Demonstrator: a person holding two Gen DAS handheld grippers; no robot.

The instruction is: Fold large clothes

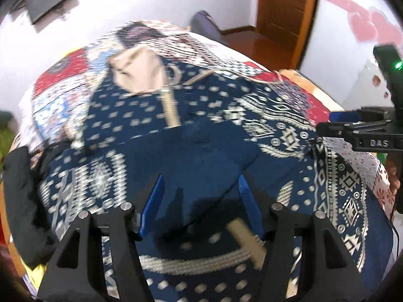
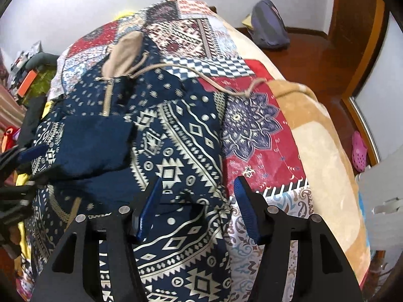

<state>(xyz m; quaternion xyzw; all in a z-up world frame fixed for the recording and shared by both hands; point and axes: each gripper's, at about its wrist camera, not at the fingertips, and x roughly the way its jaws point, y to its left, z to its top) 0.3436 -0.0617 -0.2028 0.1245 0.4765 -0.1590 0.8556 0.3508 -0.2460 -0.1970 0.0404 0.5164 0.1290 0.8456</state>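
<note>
A large navy hooded garment (image 1: 201,151) (image 2: 176,138) with a cream geometric print lies spread on the bed. Its beige hood lining (image 1: 136,68) (image 2: 126,52) and a cord (image 2: 191,71) lie at the far end. A plain navy sleeve (image 2: 100,146) is folded across the body. My left gripper (image 1: 200,177) hovers over the plain navy part, jaws open, nothing between the pads; it also shows at the left edge of the right wrist view (image 2: 17,154). My right gripper (image 2: 199,180) hangs open above the garment's right edge, and appears at the right in the left wrist view (image 1: 335,125).
A patchwork bedspread (image 2: 252,115) and a tan blanket (image 2: 325,151) cover the bed. Dark clothes (image 1: 20,188) lie at the bed's left. A grey backpack (image 2: 269,25) and a pink clog (image 2: 359,148) sit on the wooden floor. A wooden door (image 1: 284,10) stands beyond.
</note>
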